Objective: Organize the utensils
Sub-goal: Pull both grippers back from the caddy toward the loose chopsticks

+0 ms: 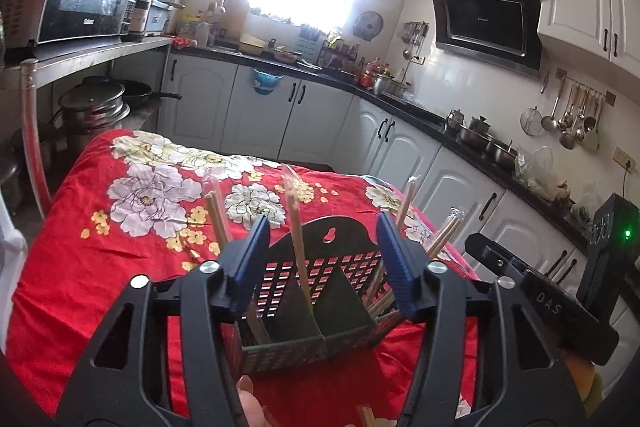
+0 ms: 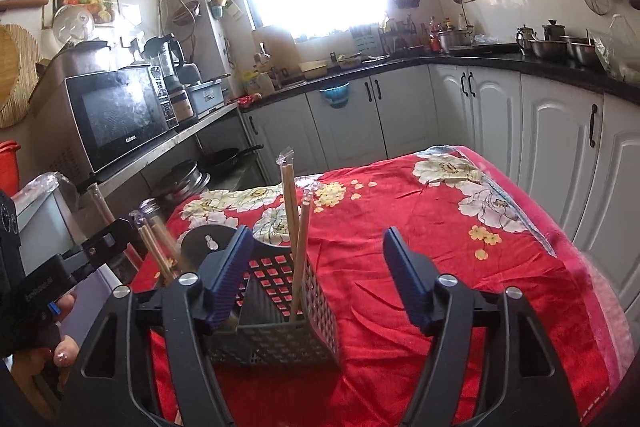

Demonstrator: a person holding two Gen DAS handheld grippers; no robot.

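Standing near the middle of the red flowered tablecloth (image 2: 420, 227): a dark perforated plastic utensil holder (image 1: 320, 291), wooden chopsticks in clear sleeves (image 2: 294, 223) leaning upright in its compartments. Left gripper (image 1: 322, 259) spread open on either side of the holder, blue pads (image 1: 256, 247) clear of the sticks. Right gripper (image 2: 316, 275) open too, nothing between its fingers, holder by the left pad. Far behind, white cabinets (image 2: 440, 107).
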